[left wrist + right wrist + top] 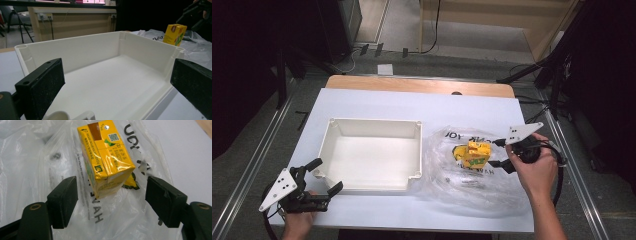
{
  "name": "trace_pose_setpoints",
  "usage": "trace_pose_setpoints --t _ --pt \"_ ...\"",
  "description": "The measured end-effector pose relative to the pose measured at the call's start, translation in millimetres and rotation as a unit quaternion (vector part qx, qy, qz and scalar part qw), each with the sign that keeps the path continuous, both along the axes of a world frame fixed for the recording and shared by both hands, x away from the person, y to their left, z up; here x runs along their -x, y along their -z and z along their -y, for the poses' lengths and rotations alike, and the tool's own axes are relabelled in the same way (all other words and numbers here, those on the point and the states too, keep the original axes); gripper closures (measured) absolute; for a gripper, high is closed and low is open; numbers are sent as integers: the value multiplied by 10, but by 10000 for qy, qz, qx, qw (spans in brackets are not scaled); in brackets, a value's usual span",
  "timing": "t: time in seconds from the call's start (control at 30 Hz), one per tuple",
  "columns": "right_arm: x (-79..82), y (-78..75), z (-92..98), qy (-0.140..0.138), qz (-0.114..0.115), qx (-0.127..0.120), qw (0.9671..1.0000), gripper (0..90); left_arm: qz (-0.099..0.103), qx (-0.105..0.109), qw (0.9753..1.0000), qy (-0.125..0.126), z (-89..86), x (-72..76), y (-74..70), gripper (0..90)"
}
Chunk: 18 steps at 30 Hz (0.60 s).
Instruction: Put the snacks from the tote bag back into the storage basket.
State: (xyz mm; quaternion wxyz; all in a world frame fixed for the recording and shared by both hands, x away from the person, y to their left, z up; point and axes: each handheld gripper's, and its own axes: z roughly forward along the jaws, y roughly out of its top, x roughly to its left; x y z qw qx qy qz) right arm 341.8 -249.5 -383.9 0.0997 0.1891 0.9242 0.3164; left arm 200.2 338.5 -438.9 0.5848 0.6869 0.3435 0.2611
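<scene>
Juice carton (106,155) is bracketed by the wide-open right hand-held gripper (112,200); it could be toppled if the slippery plastic bag (37,157) is snagged.

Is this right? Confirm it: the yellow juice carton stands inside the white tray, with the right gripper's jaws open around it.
Not quite. The yellow juice carton stands on the clear plastic bag beside the white tray, not inside it, as the high view shows. The right gripper is indeed open around it.
</scene>
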Motion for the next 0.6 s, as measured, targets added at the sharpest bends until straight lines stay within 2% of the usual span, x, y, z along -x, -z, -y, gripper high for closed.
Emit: trace_pose_setpoints --t 0.1,0.13,0.37,0.6 --pt "-29 0 -32 -75 -17 133 9999 299 -19 -3 10000 18 -3 1 -1 0" --pt "-62 2 -55 -142 -107 298 9994 332 -21 -13 10000 46 -3 -1 -3 0" --pt "-163 -7 -154 -325 -232 703 9967 354 -23 -48 10000 63 2 9 -8 0" --pt "-230 -40 -288 -535 -252 937 9938 364 2 -92 9999 120 10 14 -6 0"
